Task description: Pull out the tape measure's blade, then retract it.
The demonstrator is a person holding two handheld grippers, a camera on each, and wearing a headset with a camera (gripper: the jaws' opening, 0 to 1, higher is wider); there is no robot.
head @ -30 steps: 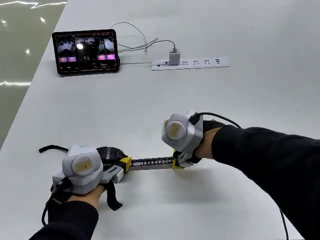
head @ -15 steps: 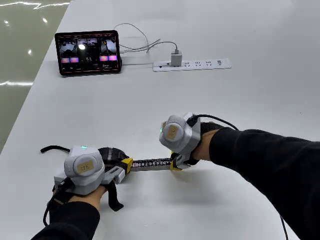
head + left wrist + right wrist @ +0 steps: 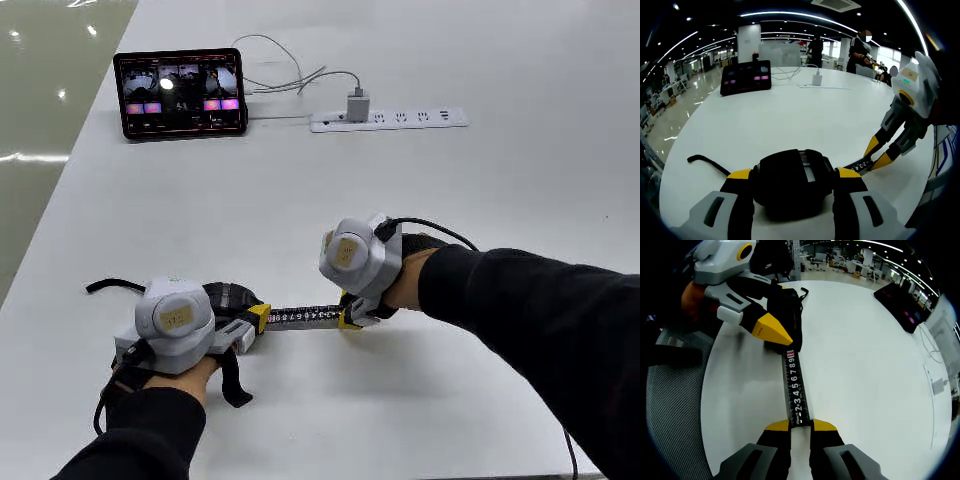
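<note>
A black tape measure case (image 3: 795, 177) sits clamped between my left gripper's (image 3: 794, 175) yellow-tipped fingers, low on the white table (image 3: 400, 200). In the head view the case (image 3: 228, 299) lies at the lower left with its black strap trailing. A short length of numbered blade (image 3: 794, 390) runs from the case (image 3: 785, 315) to my right gripper (image 3: 801, 425), which is shut on the blade's end. In the head view the blade (image 3: 303, 317) spans the small gap between my left gripper (image 3: 245, 325) and my right gripper (image 3: 347, 319).
A tablet (image 3: 181, 91) with a lit screen stands at the far left of the table. A white power strip (image 3: 390, 118) with a charger and cables lies behind it. The table's left edge drops to a glossy floor (image 3: 40, 80). People stand in the background of the left gripper view.
The visible blade between the grippers has grown shorter as my right gripper moved left toward the case. The head camera has tilted a little.
</note>
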